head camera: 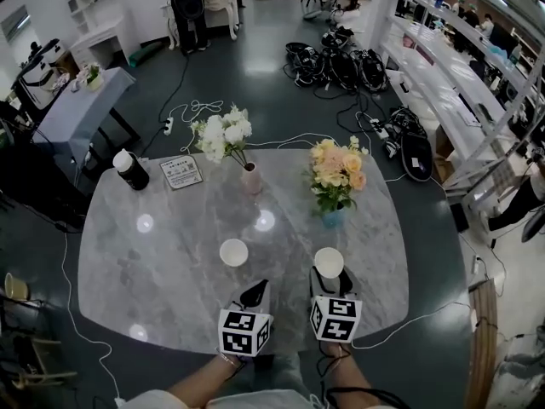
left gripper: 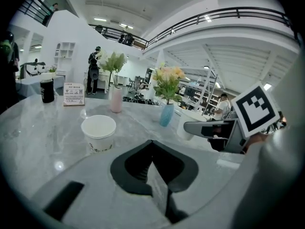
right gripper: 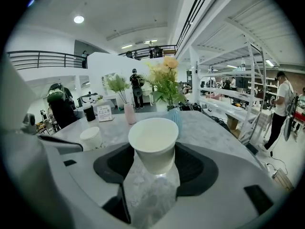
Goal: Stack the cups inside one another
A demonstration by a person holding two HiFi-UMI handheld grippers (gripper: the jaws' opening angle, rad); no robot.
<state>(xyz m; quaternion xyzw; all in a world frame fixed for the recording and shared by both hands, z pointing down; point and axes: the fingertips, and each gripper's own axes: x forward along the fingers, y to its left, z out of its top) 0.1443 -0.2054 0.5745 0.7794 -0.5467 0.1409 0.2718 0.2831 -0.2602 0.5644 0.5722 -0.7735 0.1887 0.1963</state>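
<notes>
The right gripper (right gripper: 152, 176), at the lower centre of its own view, has its jaws closed on a white paper cup (right gripper: 153, 144). The dark pads press the cup's sides and its open mouth faces up. In the head view this held cup (head camera: 329, 262) sits just ahead of the right gripper (head camera: 330, 283), lower right of centre. Whether its base rests on the table or is lifted cannot be told.

The left gripper (left gripper: 152, 168) has its jaws brought together with nothing between them. In the head view the left gripper (head camera: 254, 296) is lower centre, just beside the right one.

A second white cup (head camera: 233, 252) stands upright and free on the grey marble table (head camera: 162, 271), left of centre, near the held cup but apart from it. It shows in the left gripper view (left gripper: 98, 131), left of centre.

Further up the table are a pink vase (head camera: 249, 178) of white flowers, a blue vase (head camera: 334, 217) of peach flowers, a small sign (head camera: 181, 172) and a dark bottle (head camera: 131, 170).

Nothing is stacked yet. One cup is gripped, and it likely remains to carry it over the free cup and lower it inside.
</notes>
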